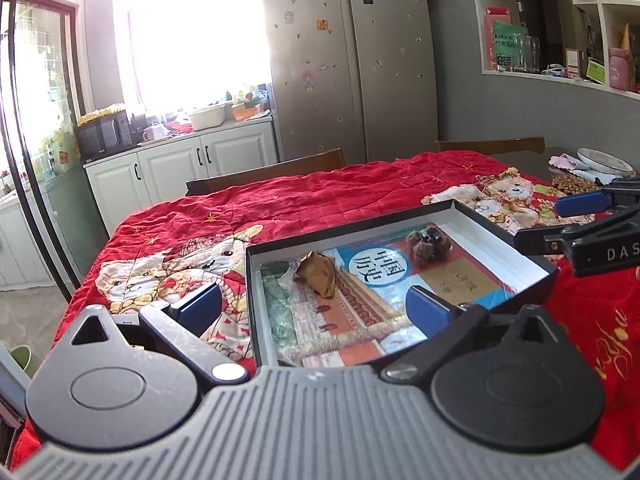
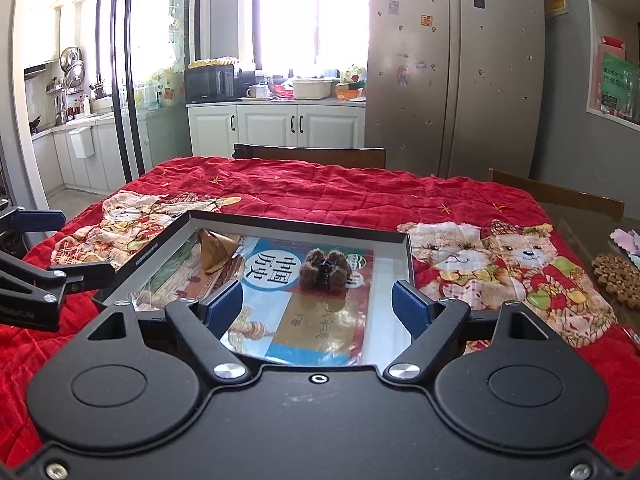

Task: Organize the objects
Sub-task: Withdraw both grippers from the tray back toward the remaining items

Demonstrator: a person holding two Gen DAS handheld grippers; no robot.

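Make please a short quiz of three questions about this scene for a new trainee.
1. True or false: the book lies inside the box.
2. Which sits on the book: A) a fuzzy brown hair clip, B) a cup, C) a spoon?
3. Fill in: the golden packet lies at the box's ___ side in the right wrist view.

Key: 1 true; 2 A; 3 left.

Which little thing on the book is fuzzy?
The brown fuzzy hair clip, right of the shiny gold wrapped packet, which is smooth and pointed.
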